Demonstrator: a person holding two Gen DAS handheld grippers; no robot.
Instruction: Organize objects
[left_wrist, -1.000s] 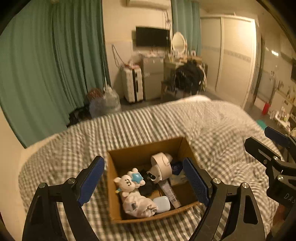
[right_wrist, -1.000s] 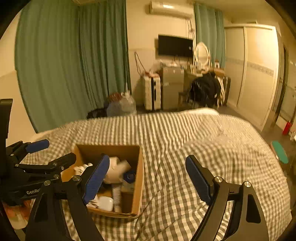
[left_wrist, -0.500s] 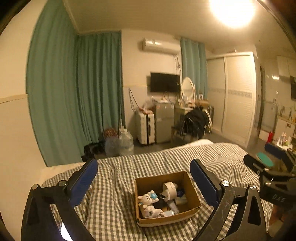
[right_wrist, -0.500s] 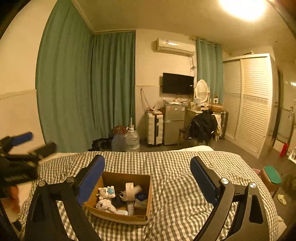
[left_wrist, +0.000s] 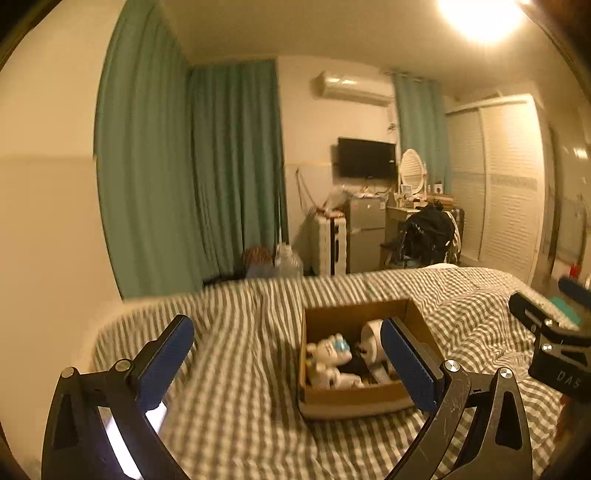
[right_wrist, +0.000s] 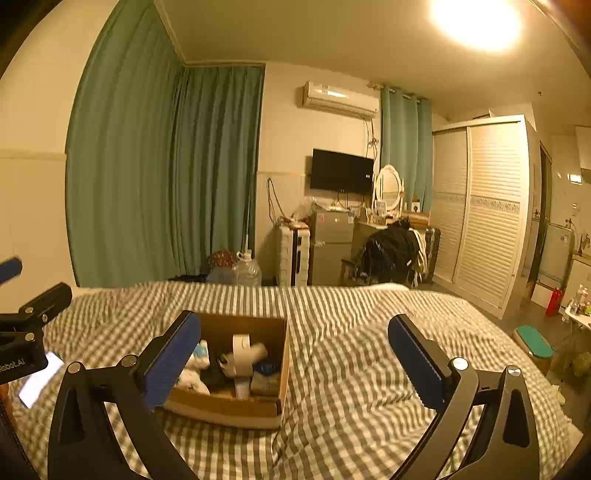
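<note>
Checked bed (right_wrist: 351, 369): one cardboard box (right_wrist: 236, 410), two claws, left (left_wrist: 288, 363) and right (right_wrist: 295, 354), both spread, empty.

Each hand-held gripper (left_wrist: 286, 363) has black arms, blue pads, silver screws.

The left tongs (left_wrist: 286, 363) are held level and forward, their two blue-padded fingers (left_wrist: 166, 363) spread wide with nothing between them. The right tongs (right_wrist: 293, 363) take the same pose, fingers (right_wrist: 415, 360) equally far apart and empty. Each appears at the edge of the other's view: the right tongs at the left wrist view's right edge, the left tongs at the right wrist view's left edge, side by side, well apart.
</note>
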